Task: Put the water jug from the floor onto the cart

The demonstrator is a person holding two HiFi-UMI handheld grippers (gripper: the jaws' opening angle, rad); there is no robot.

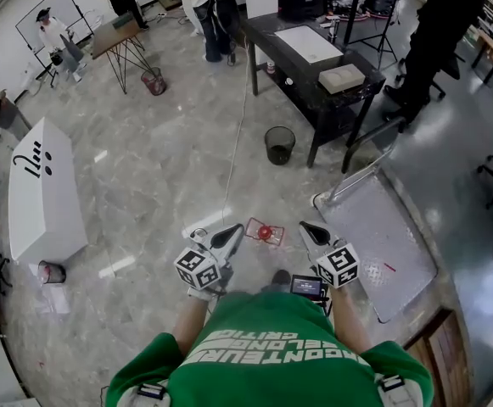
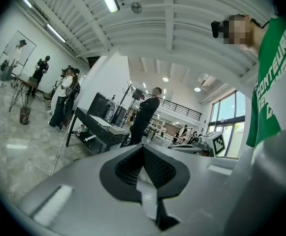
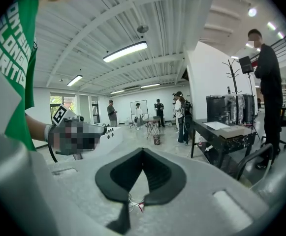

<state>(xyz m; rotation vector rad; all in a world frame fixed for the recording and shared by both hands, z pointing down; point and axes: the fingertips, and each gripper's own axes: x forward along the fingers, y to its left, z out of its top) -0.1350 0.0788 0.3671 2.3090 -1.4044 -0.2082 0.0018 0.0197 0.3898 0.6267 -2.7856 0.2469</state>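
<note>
The water jug (image 1: 265,231), clear with a red cap, stands on the floor just ahead of me, seen from above between my two grippers. My left gripper (image 1: 229,237) is to its left, jaws shut and empty (image 2: 143,148). To its right is my right gripper (image 1: 311,231), also shut with nothing in it (image 3: 143,152); a bit of red shows on the floor below its jaws. The cart (image 1: 399,261), a flat grey platform with a metal push handle (image 1: 361,164), sits on the floor to the right of the jug.
Beyond the cart is a black table (image 1: 271,34), with a black bin (image 1: 279,144) beside it. A white box (image 1: 42,189) lies at the left. A white cable (image 1: 233,159) crosses the floor. Several people stand at the back, and a person in black (image 1: 437,32) at the right.
</note>
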